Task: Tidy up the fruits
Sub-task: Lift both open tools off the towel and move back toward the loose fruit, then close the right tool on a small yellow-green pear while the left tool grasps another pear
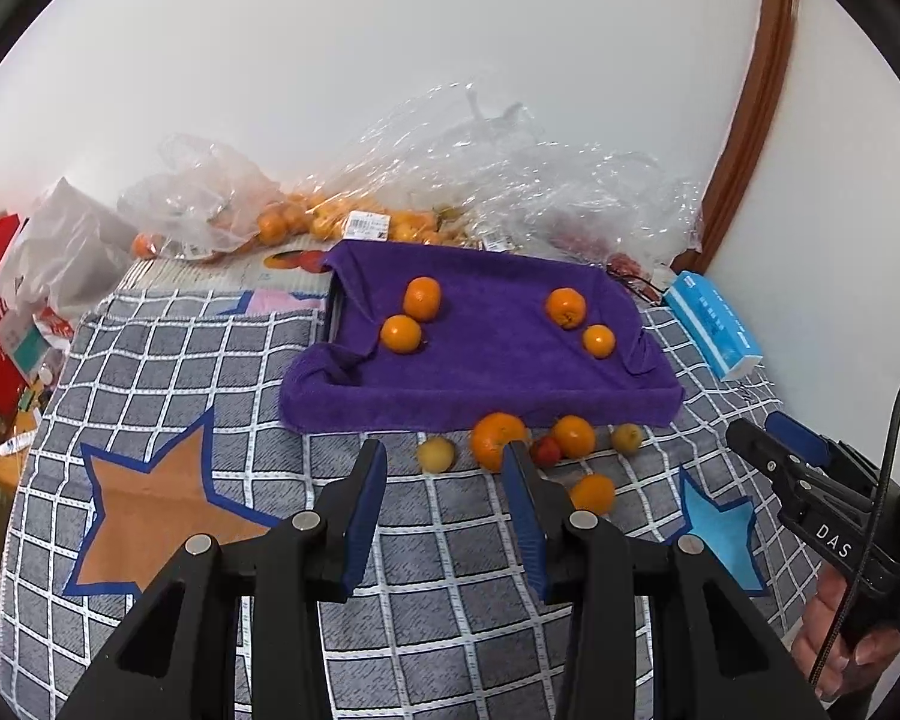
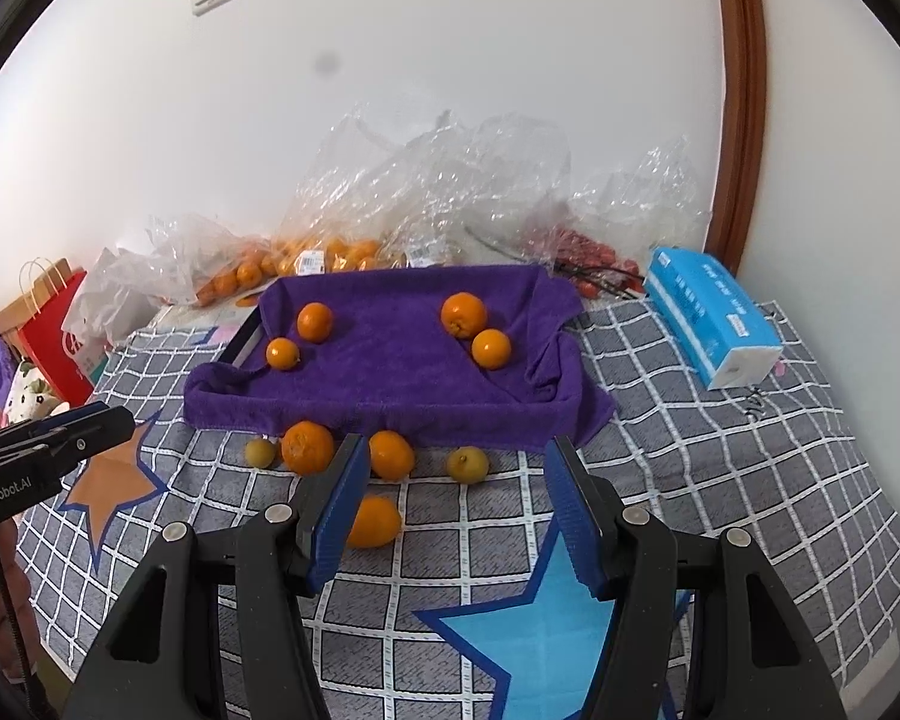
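The left gripper (image 1: 444, 456) hangs wide open and empty over the checked cloth (image 1: 210, 360), touching nothing. The right gripper (image 2: 456, 456) is spread about as wide, also empty, and it shows in the left wrist view as a black body at the right edge.

Just beyond the tips lies the loose fruit. Nearest is a lone orange (image 2: 375, 521) half hidden behind the right gripper's left finger. Then comes a row along the tray's near edge: a yellowish small fruit (image 2: 260, 453), a large orange (image 2: 307, 447), another orange (image 2: 391, 455) and a second yellowish fruit (image 2: 467, 464). A small red fruit (image 1: 547, 450) shows only in the left wrist view.

Likely risks: round fruit on soft cloth may roll when one finger lands first, and the row is tight enough that closing on one piece could shove its neighbour. The two grippers reaching the same cluster could collide.

Farther off, the purple towel (image 2: 390, 360) lines a tray (image 2: 243, 343) holding four oranges in two pairs. Behind are plastic bags (image 2: 426, 192) of more fruit, and a blue tissue pack (image 2: 711, 324) at far right
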A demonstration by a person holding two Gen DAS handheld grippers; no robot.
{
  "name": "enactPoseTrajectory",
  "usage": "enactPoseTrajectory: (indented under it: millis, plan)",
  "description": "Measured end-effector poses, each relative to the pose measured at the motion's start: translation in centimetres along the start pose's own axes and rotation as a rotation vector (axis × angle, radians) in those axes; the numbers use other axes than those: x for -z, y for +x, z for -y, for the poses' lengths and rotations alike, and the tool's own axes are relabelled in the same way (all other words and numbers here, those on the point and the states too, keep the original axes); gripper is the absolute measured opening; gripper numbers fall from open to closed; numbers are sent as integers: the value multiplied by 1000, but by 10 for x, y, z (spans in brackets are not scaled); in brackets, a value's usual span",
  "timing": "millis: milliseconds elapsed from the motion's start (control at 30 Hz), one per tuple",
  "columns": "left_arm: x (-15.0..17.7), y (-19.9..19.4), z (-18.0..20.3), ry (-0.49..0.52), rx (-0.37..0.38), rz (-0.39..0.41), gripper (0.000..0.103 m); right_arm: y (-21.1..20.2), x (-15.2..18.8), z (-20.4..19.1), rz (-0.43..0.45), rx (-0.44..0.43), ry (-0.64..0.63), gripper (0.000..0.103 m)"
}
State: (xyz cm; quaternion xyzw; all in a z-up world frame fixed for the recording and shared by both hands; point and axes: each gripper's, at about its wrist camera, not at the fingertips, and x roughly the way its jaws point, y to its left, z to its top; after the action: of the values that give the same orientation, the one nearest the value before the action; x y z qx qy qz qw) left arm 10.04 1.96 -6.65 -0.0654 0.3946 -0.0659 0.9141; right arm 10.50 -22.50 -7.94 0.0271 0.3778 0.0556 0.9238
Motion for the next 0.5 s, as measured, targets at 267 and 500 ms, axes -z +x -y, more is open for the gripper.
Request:
enactPoseTrajectory:
  millis: [267, 500]
  plan:
    - [9, 20, -24, -34, -18, -49, 38, 30, 10, -10, -58, -4, -11, 60]
    - [13, 45, -39, -41, -15, -99, 38, 59, 20, -9, -114, 21, 0, 59]
